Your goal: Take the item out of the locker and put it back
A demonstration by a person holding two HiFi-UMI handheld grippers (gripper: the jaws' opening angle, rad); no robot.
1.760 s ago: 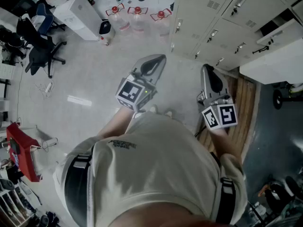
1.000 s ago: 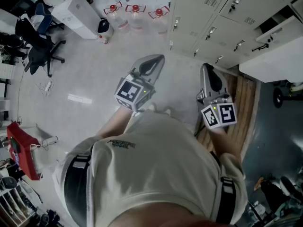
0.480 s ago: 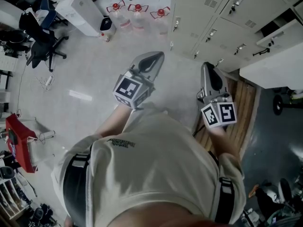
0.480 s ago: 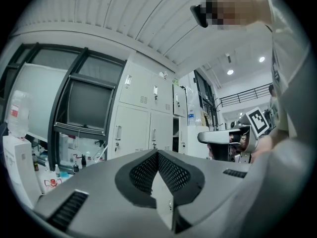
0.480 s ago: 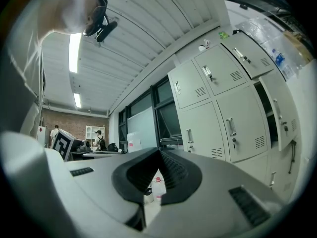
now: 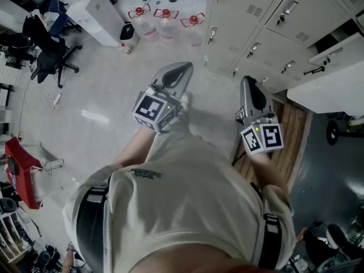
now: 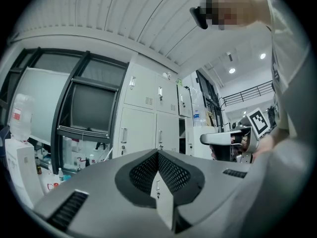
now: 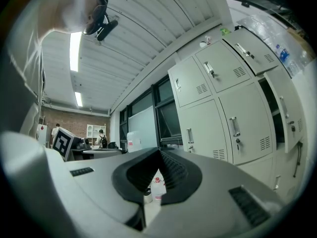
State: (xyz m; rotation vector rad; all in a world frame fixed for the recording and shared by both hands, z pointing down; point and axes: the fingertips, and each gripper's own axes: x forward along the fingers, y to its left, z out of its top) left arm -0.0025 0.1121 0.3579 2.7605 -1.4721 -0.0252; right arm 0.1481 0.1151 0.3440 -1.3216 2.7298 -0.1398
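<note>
Lockers right, floor left, office chair beyond

Lockers cropped, open compartment's inside hidden

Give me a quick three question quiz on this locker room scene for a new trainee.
1. True or false: the left hand-held gripper is carrying an item.
2. Where do the red-capped water jugs stand? A, on the floor beside the lockers; B, inside a locker; C, on top of the lockers.
3. Fill in: the jaws of the right hand-held gripper are ____, with nothing between them.

Key: 1 false, its jaws are together and empty; 2 A; 3 shut.
</note>
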